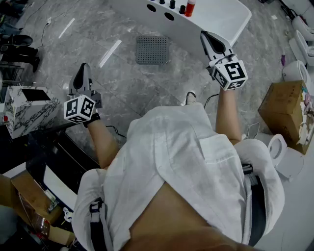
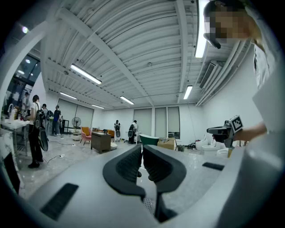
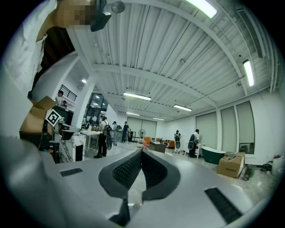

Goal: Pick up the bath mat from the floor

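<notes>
The bath mat (image 1: pixel 151 49) is a dark grey square with a dotted surface. It lies flat on the grey marble floor ahead of me, in front of a white tub-like fixture (image 1: pixel 216 19). My left gripper (image 1: pixel 83 67) is held up at the left, well short of the mat and off to its left, jaws shut and empty. At the right, my right gripper (image 1: pixel 206 35) is raised beside the mat, also shut with nothing in it. Both gripper views look level across the room, so the mat is hidden there: left gripper (image 2: pixel 142 150), right gripper (image 3: pixel 141 154).
A red bottle (image 1: pixel 190 7) and dark bottles stand on the white fixture. A marble-patterned box (image 1: pixel 22 110) is at my left, a cardboard box (image 1: pixel 287 108) and a toilet (image 1: pixel 276 146) at my right. People (image 2: pixel 35 129) stand farther off in the room.
</notes>
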The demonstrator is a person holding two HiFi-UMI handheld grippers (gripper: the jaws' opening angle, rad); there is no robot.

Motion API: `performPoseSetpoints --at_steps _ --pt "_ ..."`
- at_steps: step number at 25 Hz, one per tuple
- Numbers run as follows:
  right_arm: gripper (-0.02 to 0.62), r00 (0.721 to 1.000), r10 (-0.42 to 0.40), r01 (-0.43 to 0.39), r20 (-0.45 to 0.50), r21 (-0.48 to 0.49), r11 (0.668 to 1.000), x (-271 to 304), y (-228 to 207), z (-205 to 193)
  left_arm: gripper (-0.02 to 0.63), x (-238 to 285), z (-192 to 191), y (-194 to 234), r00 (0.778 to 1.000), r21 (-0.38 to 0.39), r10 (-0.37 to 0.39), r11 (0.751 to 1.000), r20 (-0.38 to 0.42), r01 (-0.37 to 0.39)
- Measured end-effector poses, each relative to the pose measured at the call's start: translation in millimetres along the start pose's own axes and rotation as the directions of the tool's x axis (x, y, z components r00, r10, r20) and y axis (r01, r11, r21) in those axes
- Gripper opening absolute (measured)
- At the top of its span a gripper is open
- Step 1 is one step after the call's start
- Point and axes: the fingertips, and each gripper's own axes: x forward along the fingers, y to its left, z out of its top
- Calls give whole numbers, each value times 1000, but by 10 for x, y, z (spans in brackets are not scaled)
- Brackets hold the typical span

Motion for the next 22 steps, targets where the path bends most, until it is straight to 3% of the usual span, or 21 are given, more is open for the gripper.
performPoseSetpoints --at_steps 9,13,22 --pt "26 999 12 -15 49 56 998 -67 -37 40 18 -2 -47 -25 1000 4 -6 1000 -11 6" --pt "28 999 -23 22 43 31 999 -85 -94 22 18 5 -60 -21 1000 3 -12 1000 -13 12" --pt "28 999 -26 25 30 30 999 -40 -43 -54 18 -7 -131 34 1000 -11 -1 1000 -16 0"
